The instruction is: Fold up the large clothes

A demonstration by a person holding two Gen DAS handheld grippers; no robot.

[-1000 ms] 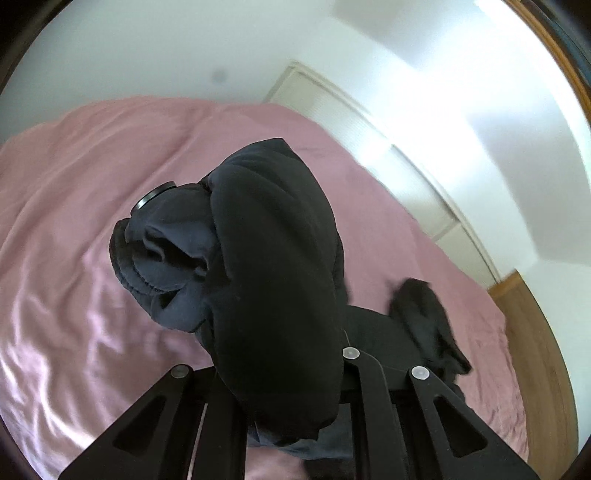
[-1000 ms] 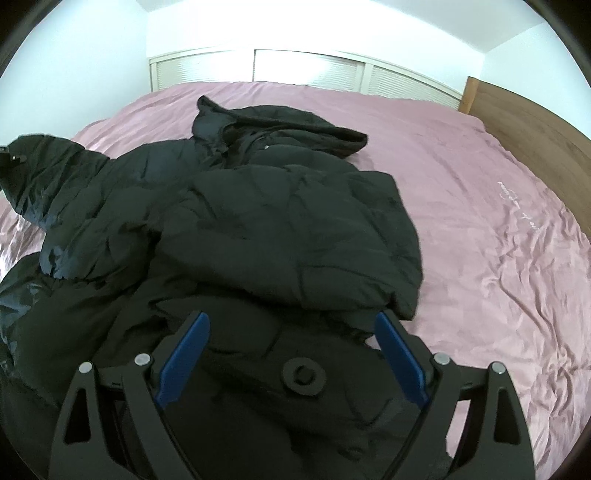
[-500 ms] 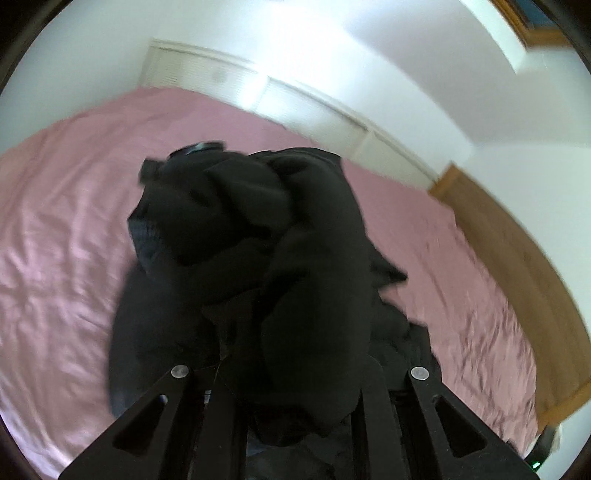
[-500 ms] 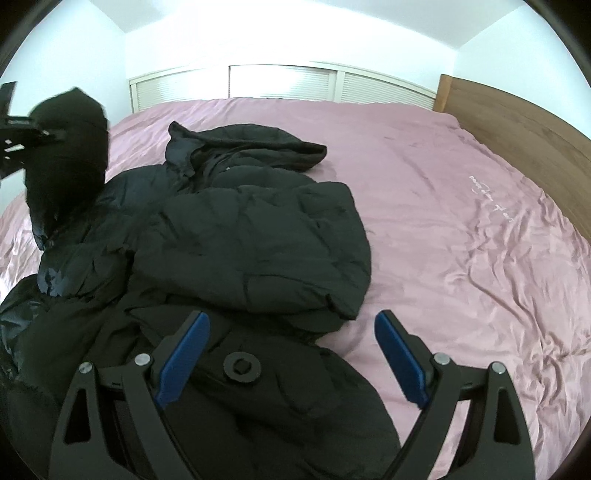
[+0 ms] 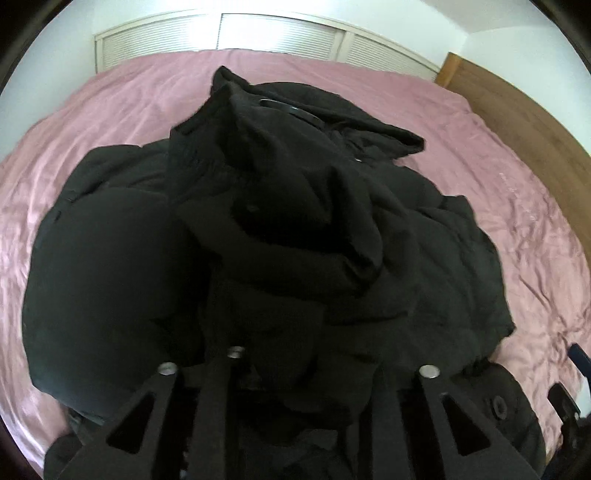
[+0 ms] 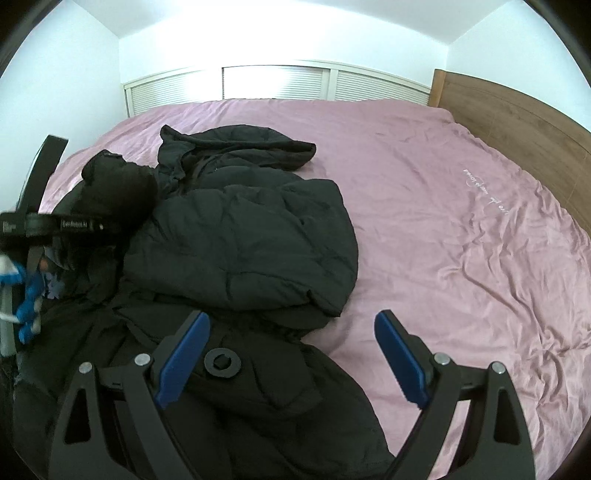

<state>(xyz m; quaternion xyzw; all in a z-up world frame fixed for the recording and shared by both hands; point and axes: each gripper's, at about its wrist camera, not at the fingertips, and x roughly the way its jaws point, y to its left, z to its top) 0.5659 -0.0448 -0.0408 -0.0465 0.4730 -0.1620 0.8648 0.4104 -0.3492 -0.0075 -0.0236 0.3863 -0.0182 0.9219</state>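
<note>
Black padded fabric fills most of the left wrist view: a puffer jacket (image 5: 424,258) lies spread on the pink bedsheet (image 5: 110,122), hood toward the louvred doors (image 5: 277,33) at the top of the frame. One sleeve (image 5: 280,206) is bunched up in the centre, rising out of the left gripper (image 5: 295,373), whose jaws are opening with the cloth between them; the fingertips are buried in the fabric, so whether the pads press on it I cannot tell.

From the right wrist view the jacket sits in the left half of the frame, the sheet bare to the right as far as the wooden headboard (image 6: 517,125). The right gripper (image 6: 291,360), blue pads spread wide apart, hovers at the bottom over the jacket's lower edge with nothing held. The left gripper shows at the left edge with the sleeve cuff (image 6: 118,184) above it
</note>
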